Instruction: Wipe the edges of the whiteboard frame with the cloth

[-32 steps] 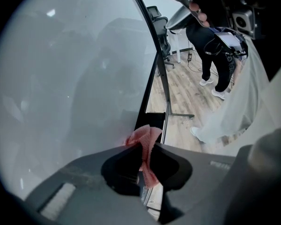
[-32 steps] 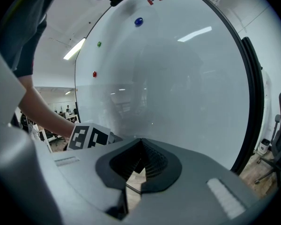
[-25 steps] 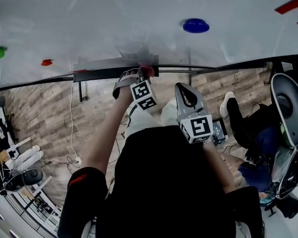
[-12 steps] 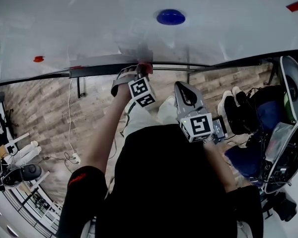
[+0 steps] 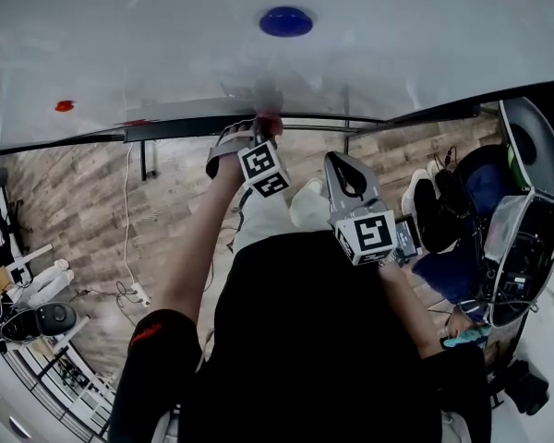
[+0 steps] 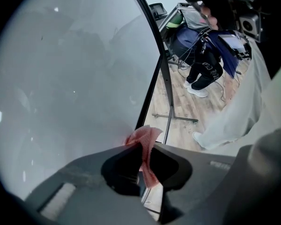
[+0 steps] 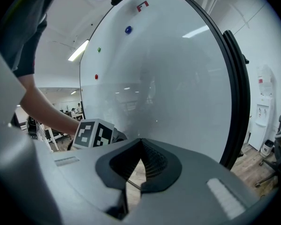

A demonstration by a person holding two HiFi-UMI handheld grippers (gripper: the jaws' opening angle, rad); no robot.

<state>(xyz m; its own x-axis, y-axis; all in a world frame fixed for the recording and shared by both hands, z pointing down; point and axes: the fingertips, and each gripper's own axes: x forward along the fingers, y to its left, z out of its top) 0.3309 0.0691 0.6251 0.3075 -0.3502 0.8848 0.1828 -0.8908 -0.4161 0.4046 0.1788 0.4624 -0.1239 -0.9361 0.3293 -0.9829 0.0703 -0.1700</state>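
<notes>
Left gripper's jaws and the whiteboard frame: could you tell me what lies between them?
The red cloth, pinched by the left gripper, meets the whiteboard frame; left gripper view.

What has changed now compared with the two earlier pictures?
The left gripper, shut on the pink cloth, has slid right along the whiteboard frame, at its lower edge, until almost below the blue magnet. Unchanged: its grip on the cloth; the right gripper, shut and empty, held away from the frame.

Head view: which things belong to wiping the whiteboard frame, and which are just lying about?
In use: left gripper, cloth in its jaws, whiteboard frame.
Lying about: blue magnet, red magnet, idle right gripper.
</notes>
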